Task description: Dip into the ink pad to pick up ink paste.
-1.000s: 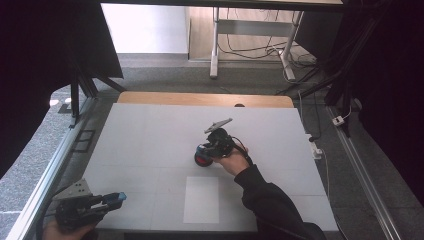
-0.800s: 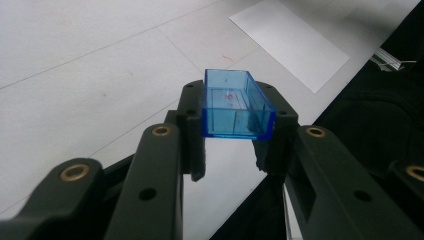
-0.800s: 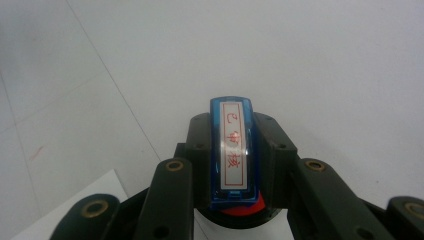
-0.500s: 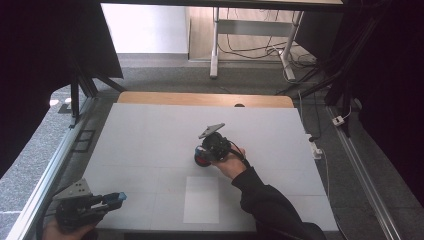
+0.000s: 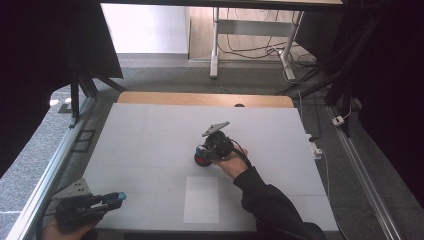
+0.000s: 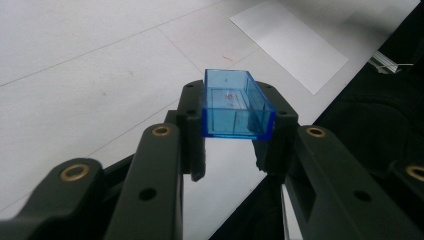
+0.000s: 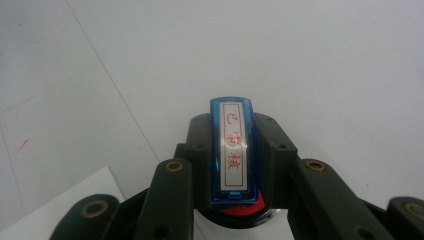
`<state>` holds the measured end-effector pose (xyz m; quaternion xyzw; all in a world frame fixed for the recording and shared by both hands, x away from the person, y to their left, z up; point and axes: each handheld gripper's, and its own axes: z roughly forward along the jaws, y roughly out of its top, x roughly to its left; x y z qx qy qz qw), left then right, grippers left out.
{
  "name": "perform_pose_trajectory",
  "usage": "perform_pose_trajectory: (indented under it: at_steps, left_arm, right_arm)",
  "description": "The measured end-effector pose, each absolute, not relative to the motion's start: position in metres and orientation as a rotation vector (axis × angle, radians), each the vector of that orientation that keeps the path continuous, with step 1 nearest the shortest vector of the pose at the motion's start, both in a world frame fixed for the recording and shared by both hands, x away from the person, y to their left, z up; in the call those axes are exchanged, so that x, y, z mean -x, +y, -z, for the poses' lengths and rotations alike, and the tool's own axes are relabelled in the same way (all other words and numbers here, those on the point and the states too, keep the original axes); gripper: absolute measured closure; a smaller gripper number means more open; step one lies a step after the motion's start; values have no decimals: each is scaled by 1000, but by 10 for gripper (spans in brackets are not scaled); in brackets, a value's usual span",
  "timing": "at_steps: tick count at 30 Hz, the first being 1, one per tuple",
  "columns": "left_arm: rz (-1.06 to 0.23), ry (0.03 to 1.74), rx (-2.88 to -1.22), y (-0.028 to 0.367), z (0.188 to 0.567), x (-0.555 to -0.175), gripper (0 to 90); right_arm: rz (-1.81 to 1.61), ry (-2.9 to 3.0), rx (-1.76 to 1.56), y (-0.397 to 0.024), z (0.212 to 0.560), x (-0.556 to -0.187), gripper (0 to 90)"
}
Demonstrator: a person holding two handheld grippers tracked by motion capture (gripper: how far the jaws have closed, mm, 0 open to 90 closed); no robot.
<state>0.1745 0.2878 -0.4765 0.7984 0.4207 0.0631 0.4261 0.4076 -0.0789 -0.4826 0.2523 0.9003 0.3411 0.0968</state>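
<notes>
The white bench (image 5: 150, 135) lies bare across its far half and along its left and right edges, with open passage there. A flat white paper sheet (image 5: 201, 199) near the front edge raises no barrier. Mid-bench, the right hand-held gripper (image 5: 204, 155) and its dark sleeve (image 5: 270, 200) block the centre-right; the left hand-held gripper (image 5: 114, 197) occupies the front-left corner.

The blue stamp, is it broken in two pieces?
Not broken, just apart. The stamp body sits clamped in the right hand-held gripper, while its clear blue cap is clamped in the left hand-held gripper. Nothing looks cracked or spilled.
</notes>
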Motion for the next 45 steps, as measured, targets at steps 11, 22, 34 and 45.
perform_pose_trajectory:
  at_steps: [11,22,34,45]
  left_arm:
    - [-159,1057,-1991,289,476,-173,683]
    - [-156,1063,-1980,290,477,-172,683]
    - [-153,1064,-1978,290,476,-172,683]
    - [-153,1067,-1978,290,477,-172,683]
  right_arm:
    - [-1054,2665,-734,-81,477,-407,710]
    - [-1116,2674,-679,-88,462,-397,710]
    - [-1226,2669,-649,-99,444,-382,710]
    - [-1290,2667,-621,-112,430,-366,710]
